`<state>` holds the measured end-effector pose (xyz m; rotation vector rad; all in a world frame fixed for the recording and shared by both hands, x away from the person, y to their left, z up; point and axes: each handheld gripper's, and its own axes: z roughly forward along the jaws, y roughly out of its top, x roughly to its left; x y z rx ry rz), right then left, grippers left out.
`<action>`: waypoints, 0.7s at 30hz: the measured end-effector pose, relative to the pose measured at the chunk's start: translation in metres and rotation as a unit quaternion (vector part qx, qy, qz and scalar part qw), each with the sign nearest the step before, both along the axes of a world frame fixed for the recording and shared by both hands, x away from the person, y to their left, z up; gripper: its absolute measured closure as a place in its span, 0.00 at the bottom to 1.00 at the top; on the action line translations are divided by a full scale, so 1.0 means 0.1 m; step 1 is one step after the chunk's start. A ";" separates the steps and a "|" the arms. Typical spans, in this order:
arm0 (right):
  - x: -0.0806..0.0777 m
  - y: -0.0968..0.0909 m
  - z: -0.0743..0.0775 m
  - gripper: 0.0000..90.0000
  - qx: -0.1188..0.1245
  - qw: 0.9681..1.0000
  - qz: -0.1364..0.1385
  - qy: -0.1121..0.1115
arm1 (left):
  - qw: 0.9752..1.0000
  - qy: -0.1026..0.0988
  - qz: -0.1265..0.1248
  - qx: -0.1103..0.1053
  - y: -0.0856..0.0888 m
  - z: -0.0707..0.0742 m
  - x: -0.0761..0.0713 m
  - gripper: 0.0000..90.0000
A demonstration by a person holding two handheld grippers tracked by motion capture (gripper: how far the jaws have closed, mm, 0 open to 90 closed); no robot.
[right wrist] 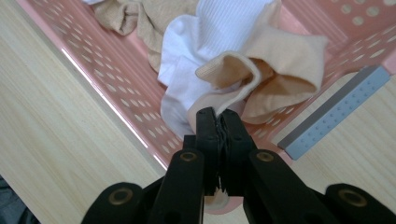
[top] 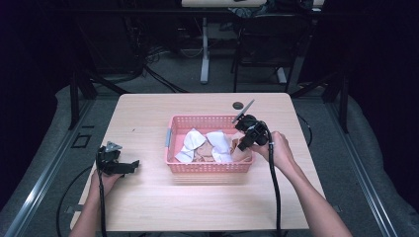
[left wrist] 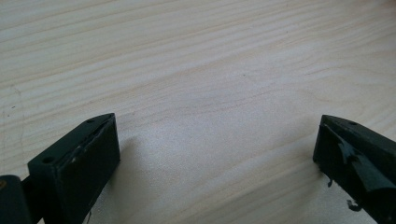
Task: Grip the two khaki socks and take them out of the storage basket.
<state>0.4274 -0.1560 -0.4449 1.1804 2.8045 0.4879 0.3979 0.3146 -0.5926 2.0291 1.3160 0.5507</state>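
A pink plastic basket (top: 207,168) stands mid-table with white socks (top: 190,143) and beige socks in it. My right gripper (top: 243,146) reaches over the basket's right end, and in the right gripper view it (right wrist: 217,116) is shut on the cuff edge of a beige sock (right wrist: 285,65), which hangs open in front of a white sock (right wrist: 224,28). Another beige sock (right wrist: 126,18) lies deeper in the basket (right wrist: 112,84). My left gripper (top: 132,165) rests low on the table at the left; its jaws (left wrist: 217,140) stand wide apart over bare wood (left wrist: 196,60).
A grey handle (right wrist: 336,112) sits on the basket's short side, with another on the opposite end (top: 168,138). A cable hole (top: 238,105) is in the table's far edge. Bare tabletop (top: 148,207) stretches in front of the basket. Chairs and desk legs stand beyond the table.
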 end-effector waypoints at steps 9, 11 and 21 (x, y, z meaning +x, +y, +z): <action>0.01 -0.02 0.16 0.98 0.005 1.000 0.002 -0.014 | 1.000 0.000 0.000 0.000 0.00 0.00 0.00 0.00; 0.01 -0.02 0.20 0.98 0.007 1.000 0.000 -0.017 | 1.000 0.000 0.000 0.000 0.00 0.00 0.00 0.00; 0.03 -0.05 0.34 0.98 0.015 1.000 0.001 -0.026 | 1.000 0.000 0.000 0.000 0.00 0.00 0.00 0.00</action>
